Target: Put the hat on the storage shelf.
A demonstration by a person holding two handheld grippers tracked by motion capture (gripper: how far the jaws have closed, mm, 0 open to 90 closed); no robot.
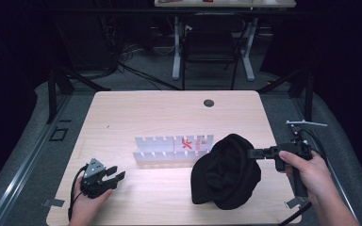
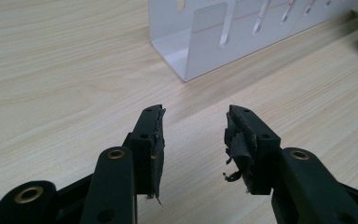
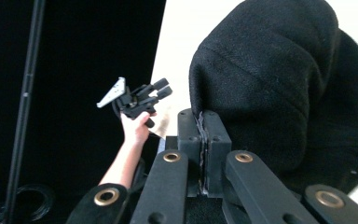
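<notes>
A black knitted cloth, like a beanie [image 1: 226, 172], lies at the table's front right with its upper part raised. My right gripper [image 1: 250, 153] points left at the raised part, jaws pressed together on the cloth's edge. In the right gripper view the shut right gripper [image 3: 203, 114] sits against the black cloth [image 3: 279, 84], which bulges up beside it. My left gripper [image 1: 115, 175] rests low at the front left, open with nothing between its fingers. In the left gripper view the open left gripper [image 2: 196, 112] hovers over bare wood.
A white slotted rack [image 1: 174, 148] stands mid-table, left of the cloth, and its near end appears in the left gripper view as the rack [image 2: 223, 37]. The wooden table [image 1: 136, 113] has a dark round hole [image 1: 209, 102] near its far edge. A chair and desk legs stand beyond.
</notes>
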